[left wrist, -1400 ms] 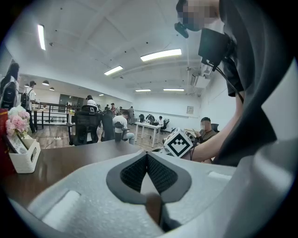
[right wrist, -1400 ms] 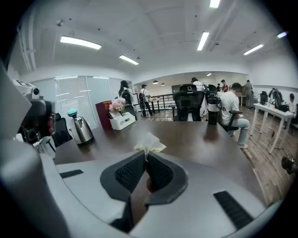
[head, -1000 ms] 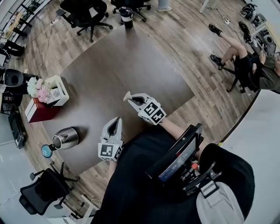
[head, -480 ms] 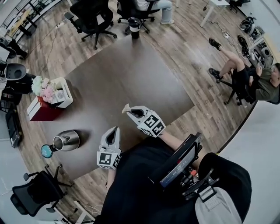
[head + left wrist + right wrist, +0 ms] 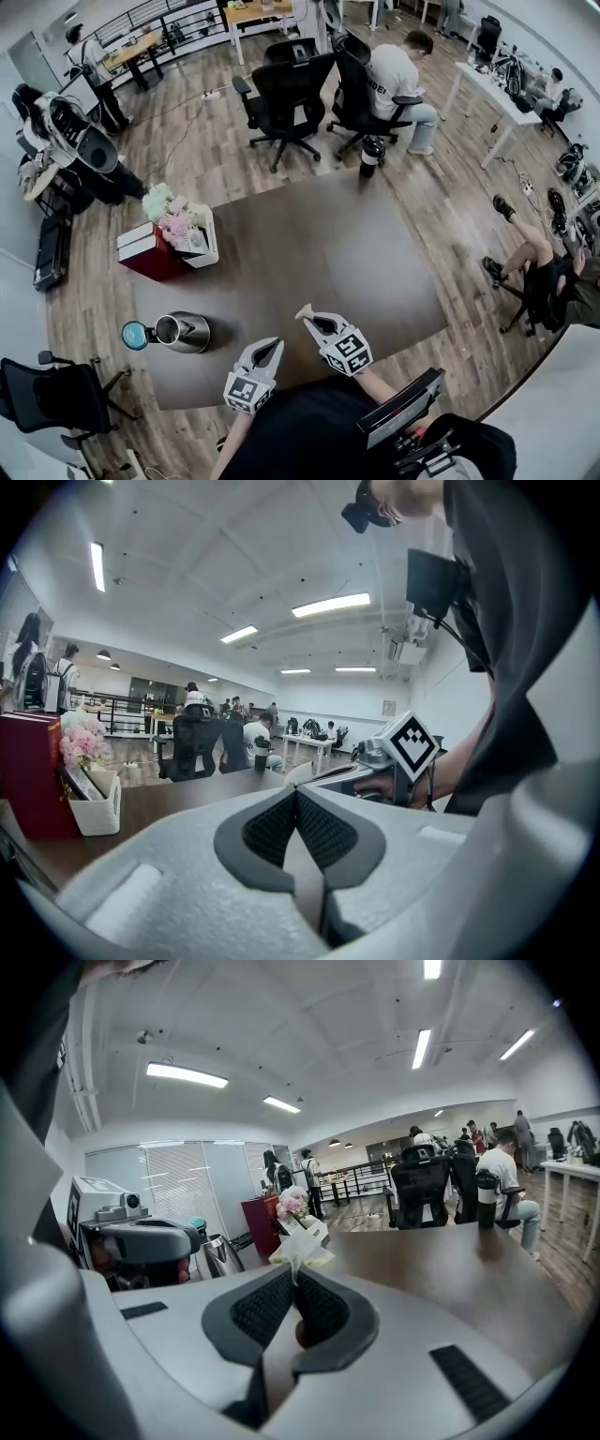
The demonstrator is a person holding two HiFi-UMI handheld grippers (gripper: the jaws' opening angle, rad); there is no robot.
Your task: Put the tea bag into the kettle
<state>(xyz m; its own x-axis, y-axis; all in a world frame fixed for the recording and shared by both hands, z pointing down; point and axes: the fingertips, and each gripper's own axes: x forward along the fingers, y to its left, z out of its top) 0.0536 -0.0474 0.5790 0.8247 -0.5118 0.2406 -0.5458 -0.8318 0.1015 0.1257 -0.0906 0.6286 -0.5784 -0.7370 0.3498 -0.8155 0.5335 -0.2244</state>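
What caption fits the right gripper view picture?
Right gripper pinching the tea bag over the table, kettle nearby.

The pale tea bag (image 5: 299, 1248) sits pinched in the right gripper's (image 5: 294, 1272) fingers, well apart from the upright steel kettle (image 5: 185, 332).

Head view looks steeply down; gripper views skim the table (image 5: 309, 244) — probably sharing the flowers (image 5: 173, 217).

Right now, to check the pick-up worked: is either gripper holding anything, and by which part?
The right gripper pinches the tea bag by one edge at its jaw tips; the left gripper is shut, empty.
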